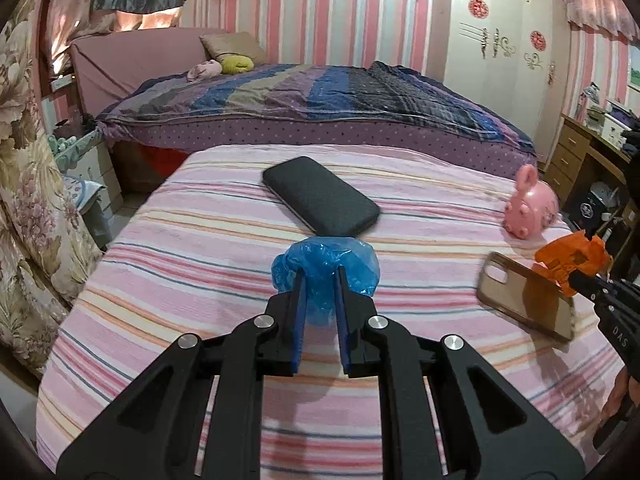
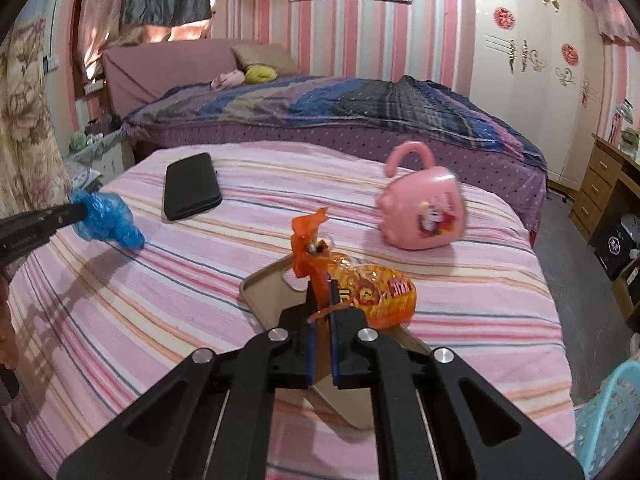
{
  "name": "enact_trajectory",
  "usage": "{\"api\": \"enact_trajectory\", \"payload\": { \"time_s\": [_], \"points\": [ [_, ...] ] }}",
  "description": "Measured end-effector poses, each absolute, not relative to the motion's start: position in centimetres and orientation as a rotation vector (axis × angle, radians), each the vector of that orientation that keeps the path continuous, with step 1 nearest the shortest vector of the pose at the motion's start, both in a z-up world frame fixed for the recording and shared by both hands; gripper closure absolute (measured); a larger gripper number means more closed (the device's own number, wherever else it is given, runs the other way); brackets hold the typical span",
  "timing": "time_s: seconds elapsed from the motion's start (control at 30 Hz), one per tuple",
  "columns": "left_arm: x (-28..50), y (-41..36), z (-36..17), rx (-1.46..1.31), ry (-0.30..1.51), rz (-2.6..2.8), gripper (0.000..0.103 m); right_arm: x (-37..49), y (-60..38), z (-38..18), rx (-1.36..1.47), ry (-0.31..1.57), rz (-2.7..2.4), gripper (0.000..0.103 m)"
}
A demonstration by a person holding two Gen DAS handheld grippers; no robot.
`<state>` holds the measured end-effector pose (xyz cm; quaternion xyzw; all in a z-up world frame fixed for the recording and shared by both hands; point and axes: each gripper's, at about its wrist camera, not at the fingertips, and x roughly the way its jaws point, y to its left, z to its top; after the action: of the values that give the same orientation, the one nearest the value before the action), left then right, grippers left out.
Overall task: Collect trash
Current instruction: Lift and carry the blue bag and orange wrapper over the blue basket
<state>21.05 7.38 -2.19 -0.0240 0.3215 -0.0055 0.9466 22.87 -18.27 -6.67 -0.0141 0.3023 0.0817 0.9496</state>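
Two black two-finger grippers work above a pink striped cloth-covered surface (image 1: 200, 264), each carrying one piece of trash. The left gripper (image 1: 320, 276) has its blue-padded fingers (image 1: 301, 300) clamped on one crumpled blue plastic bag (image 1: 324, 268); the bag bulges out past the fingertips, its wad spreading wider than it is long, held just above the cloth and just in front of the one black rectangular phone-like slab (image 1: 320, 196). That slab lies flat, its long axis running diagonally from far left to near right in the left wrist view.

The right gripper (image 2: 323, 280) has its fingers pinched shut on one orange printed plastic snack wrapper (image 2: 376, 296). The wrapper's twisted, torn end points up and away from the gripper, while its fuller printed body trails to the right, so its long axis runs roughly left to right across the right wrist view. It hangs over one translucent brownish phone case (image 2: 272, 300), which lies open side up on the cloth.

One pink plastic toy container with a looped handle (image 2: 420, 216) rests on its side farther back to the right. One light blue perforated plastic basket (image 2: 612, 412) shows at the lower right edge of the right wrist view, beside the striped surface.
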Motion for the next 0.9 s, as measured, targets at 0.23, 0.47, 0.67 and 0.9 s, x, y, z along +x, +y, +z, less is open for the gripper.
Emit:
{"api": "enact_trajectory", "payload": {
  "time_s": [0.23,0.47,0.67,0.9],
  "points": [
    [17.5,3.2,-1.1,-0.011,0.608,-0.063,0.092,21.1,-21.9,-5.3,0.038,0.56,0.171,0.098],
    [14.9,-1.6,0.3,-0.032,0.572,-0.108,0.092,18.8,-25.7,-4.3,0.051,0.531,0.158,0.098],
    [13.5,-7.8,0.6,0.012,0.568,-0.153,0.092,15.8,-30.0,-2.8,0.074,0.501,0.128,0.098],
    [12.0,-15.3,1.1,0.039,0.544,-0.242,0.092,12.6,-35.2,-1.8,0.076,0.47,0.061,0.098]
  ]
}}
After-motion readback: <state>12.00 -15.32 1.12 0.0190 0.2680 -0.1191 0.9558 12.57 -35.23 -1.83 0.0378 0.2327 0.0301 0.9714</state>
